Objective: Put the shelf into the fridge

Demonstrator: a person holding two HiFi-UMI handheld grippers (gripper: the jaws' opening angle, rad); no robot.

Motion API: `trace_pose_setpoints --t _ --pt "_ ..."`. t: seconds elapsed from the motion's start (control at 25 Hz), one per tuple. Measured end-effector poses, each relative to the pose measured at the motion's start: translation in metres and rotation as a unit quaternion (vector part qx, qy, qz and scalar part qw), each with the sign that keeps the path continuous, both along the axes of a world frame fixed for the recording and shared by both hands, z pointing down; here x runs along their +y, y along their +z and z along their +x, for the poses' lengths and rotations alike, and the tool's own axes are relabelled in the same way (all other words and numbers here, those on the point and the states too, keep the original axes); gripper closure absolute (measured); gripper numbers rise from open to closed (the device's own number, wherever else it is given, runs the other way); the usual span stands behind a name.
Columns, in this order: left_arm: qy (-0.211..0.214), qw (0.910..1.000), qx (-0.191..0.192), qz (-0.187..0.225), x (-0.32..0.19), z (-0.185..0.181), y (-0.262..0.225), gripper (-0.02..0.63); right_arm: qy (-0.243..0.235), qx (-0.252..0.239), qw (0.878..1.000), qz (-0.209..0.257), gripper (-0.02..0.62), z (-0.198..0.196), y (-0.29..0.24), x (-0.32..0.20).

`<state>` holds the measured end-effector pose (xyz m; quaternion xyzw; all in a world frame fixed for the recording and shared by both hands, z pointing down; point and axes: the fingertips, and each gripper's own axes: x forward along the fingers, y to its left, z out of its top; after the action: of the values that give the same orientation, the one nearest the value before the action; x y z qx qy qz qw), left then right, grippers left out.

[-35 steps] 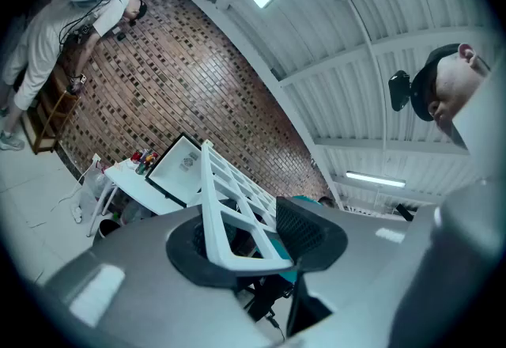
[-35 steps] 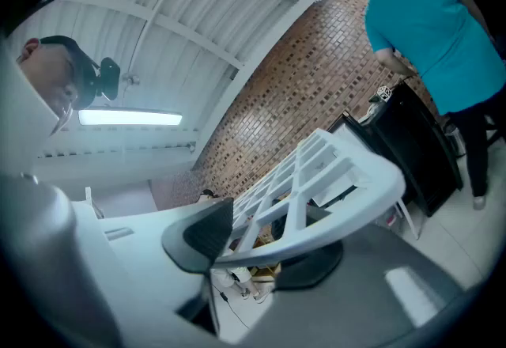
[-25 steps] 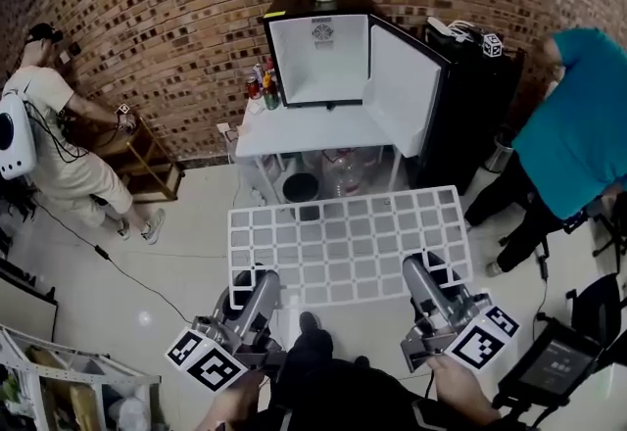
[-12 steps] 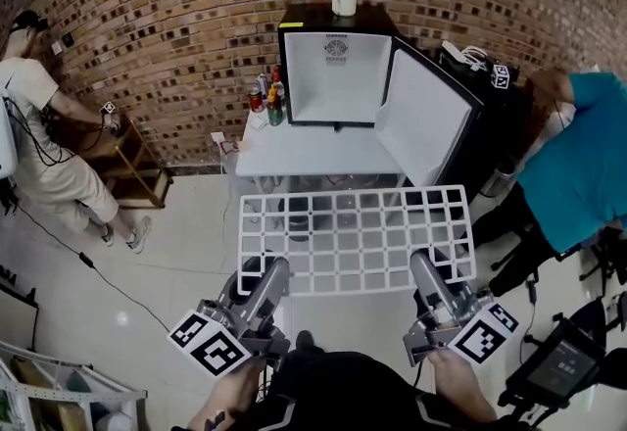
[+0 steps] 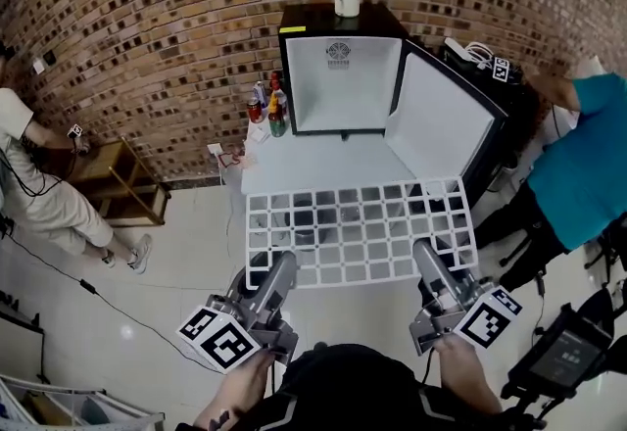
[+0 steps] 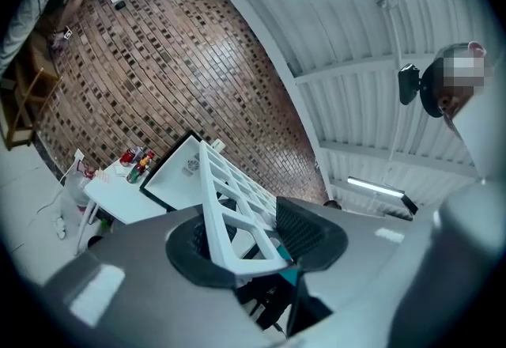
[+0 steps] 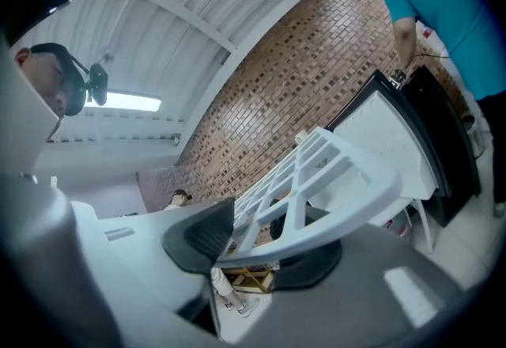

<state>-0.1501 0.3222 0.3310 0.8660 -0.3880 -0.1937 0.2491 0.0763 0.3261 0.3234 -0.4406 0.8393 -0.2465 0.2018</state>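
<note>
A white grid shelf [image 5: 358, 233] is held level between both grippers, its far edge over the front of the white table [image 5: 313, 165]. My left gripper [image 5: 279, 267] is shut on the shelf's near left edge, and my right gripper [image 5: 426, 258] is shut on its near right edge. In the left gripper view the shelf [image 6: 229, 204] runs edge-on between the pads of the left gripper [image 6: 257, 240]. The right gripper view shows the shelf [image 7: 324, 188] clamped in the right gripper [image 7: 261, 240]. The small black fridge [image 5: 343, 81] stands on the table, its door [image 5: 441, 120] swung open to the right, its white inside bare.
A white mug [image 5: 347, 1] sits on top of the fridge. Bottles and cans [image 5: 269, 106] stand left of it. A person in teal [image 5: 578, 165] stands at the right, another person [image 5: 39, 194] at the left by a wooden stool [image 5: 118, 179]. A brick wall lies behind.
Both grippers have carried the shelf forward toward the fridge. The shelf's far edge now reaches over the table's front, and the fridge looms closer.
</note>
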Motion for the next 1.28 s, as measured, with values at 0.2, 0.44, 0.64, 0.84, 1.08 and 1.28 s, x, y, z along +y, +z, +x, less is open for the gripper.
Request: trace_pose_setpoints --t 0.2,0.44,0.64,0.84,1.08,1.28 --pt "0.008 0.9998 0.014 0.012 -0.036 -0.021 -0.005 0.457 0.003 0.017 1.0 0.022 0.44 -0.022 -0.011 -0.033" --pt "0.005 0.9999 0.012 -0.003 -0.087 -0.019 0.01 0.457 0.004 0.015 1.0 0.002 0.44 -0.02 0.003 -0.087" --pt "0.004 0.9998 0.015 -0.009 -0.116 -0.018 0.013 0.457 0.006 0.017 1.0 -0.002 0.44 -0.019 0.005 -0.116" --pt "-0.004 0.9998 0.013 -0.012 -0.158 -0.009 0.006 0.457 -0.005 0.015 1.0 -0.001 0.44 -0.011 -0.001 -0.163" --pt "-0.007 0.9998 0.005 -0.018 -0.215 0.014 0.001 0.457 -0.006 0.006 1.0 -0.006 0.44 0.013 -0.004 -0.22" --pt "-0.015 0.9994 0.012 -0.029 -0.25 0.032 0.005 0.457 -0.013 0.008 1.0 -0.007 0.442 0.031 -0.002 -0.26"
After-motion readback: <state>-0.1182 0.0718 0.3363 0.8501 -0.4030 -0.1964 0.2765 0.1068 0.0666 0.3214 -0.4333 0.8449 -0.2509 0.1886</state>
